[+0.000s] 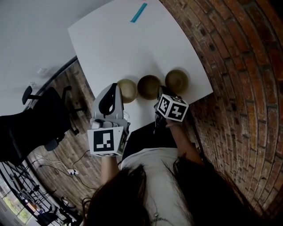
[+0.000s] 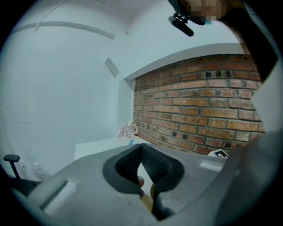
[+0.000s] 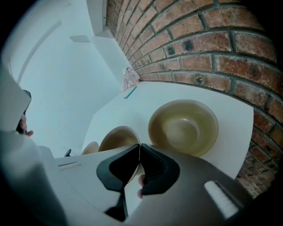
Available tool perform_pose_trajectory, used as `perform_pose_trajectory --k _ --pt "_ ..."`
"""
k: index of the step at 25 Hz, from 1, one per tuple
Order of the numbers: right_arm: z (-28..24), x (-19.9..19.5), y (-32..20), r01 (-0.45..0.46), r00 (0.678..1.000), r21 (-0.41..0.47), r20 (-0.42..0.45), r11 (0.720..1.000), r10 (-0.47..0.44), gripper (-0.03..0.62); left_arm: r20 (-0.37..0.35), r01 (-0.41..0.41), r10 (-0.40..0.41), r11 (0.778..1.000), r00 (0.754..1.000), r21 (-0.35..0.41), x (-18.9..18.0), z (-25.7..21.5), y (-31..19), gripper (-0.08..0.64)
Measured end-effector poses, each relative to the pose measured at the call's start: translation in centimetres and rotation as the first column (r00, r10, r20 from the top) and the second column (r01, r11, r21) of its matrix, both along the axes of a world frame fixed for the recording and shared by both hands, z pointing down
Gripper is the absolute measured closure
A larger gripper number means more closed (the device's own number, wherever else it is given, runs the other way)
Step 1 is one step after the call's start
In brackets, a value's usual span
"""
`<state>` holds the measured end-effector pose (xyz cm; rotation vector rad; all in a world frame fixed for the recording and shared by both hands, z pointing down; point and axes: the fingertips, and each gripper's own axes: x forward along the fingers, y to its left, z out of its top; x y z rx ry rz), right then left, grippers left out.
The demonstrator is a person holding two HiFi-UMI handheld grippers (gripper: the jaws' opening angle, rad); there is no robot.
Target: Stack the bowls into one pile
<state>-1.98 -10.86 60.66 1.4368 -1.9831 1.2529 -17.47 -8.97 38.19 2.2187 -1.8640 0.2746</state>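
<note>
Three olive-brown bowls stand in a row by the white table's near edge: the left bowl, the middle bowl and the right bowl. My right gripper is shut on the near rim of the middle bowl, with the right bowl just beyond it and the left bowl partly hidden. In the head view the right gripper sits at that bowl's near side. My left gripper hangs by the left bowl with its tips together. In its own view the left gripper holds nothing.
A teal strip lies at the table's far end. A brick wall runs along the table's right side. A black office chair stands on the wooden floor to the left, with cables nearby.
</note>
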Motion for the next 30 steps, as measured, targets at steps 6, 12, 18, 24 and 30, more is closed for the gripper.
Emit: perform_pose_trajectory --k 6,12,18,24,30 --pt "-0.5 -0.2 0.1 0.022 1.000 0.010 0.015 1.000 -0.022 0.575 0.005 0.008 -0.008 1.000 1.000 0.003 0.1 -0.2 0.4 0.560" --pt "-1.4 0.1 0.0 0.034 0.999 0.031 0.020 0.999 -0.035 0.575 -0.014 0.024 -0.024 0.999 1.000 0.029 0.6 -1.0 0.7 0.560" --pt "-2.4 0.5 0.2 0.050 0.998 0.048 0.019 0.998 -0.051 0.575 0.011 0.009 -0.010 0.999 1.000 0.034 1.2 -1.2 1.3 0.560" --pt "-3.2 0.7 0.0 0.065 0.998 0.063 0.019 0.996 -0.067 0.575 -0.001 0.011 -0.011 0.998 1.000 0.056 1.7 -1.8 1.5 0.560" --pt "-4.2 0.9 -0.1 0.076 0.997 0.085 0.018 0.993 -0.078 0.575 -0.003 0.010 -0.010 0.997 1.000 0.077 2.0 -2.5 1.8 0.560"
